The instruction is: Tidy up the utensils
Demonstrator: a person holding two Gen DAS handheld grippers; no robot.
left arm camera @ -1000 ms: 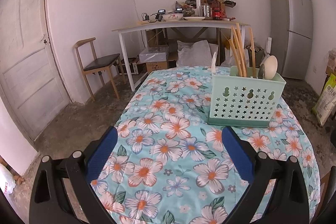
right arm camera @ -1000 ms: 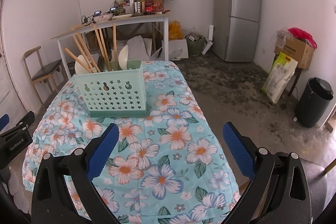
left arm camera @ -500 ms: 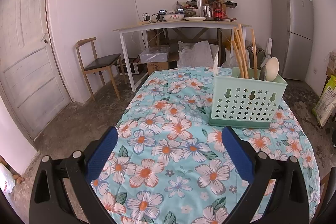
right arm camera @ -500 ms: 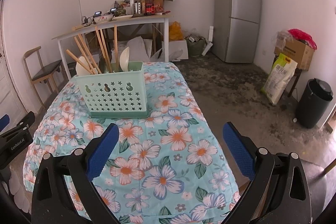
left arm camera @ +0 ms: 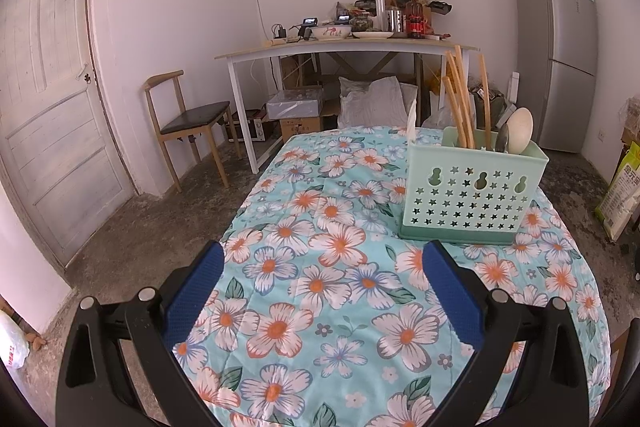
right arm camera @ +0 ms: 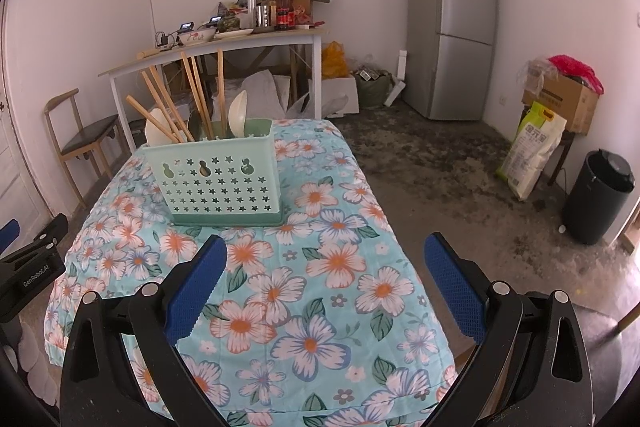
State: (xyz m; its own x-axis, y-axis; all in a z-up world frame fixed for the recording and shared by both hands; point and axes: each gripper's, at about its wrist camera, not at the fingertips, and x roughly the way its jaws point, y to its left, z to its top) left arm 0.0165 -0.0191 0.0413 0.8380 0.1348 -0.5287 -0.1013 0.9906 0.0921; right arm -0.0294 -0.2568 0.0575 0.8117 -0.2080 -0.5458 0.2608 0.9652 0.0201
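Chopsticks [left arm camera: 460, 99] and a pale spoon [left arm camera: 520, 130] stand upright in the mint-green perforated caddy [left arm camera: 474, 193], which is what we see first from the left wrist. The caddy sits on the floral tablecloth [left arm camera: 312, 287] toward the far right part of the table, well apart from our left gripper [left arm camera: 322, 263]. That gripper hovers over the near cloth with its blue pads spread wide and nothing between them. A darker spoon handle shows beside the pale one, and a thin white piece rises behind the caddy's left corner; we cannot tell what it is. No loose utensil lies on the cloth in this view.

From the right wrist, the same caddy [right arm camera: 218, 185] sits toward the far left of the table, with chopsticks [right arm camera: 192, 95] fanned out and leaning, and two pale spoons [right arm camera: 238, 113] among them. Our right gripper [right arm camera: 326, 255] is also parted wide and empty, held above the near edge of the cloth [right arm camera: 320, 267]. The left tool's black body shows at the left border.

We judge the sorting to be essentially finished: every utensil we can see is already in the caddy, the cloth is bare around it, and both tools hold nothing. Whether the compartments separate spoons from chopsticks neatly we cannot tell from here, so at most some tidying inside the caddy may remain.
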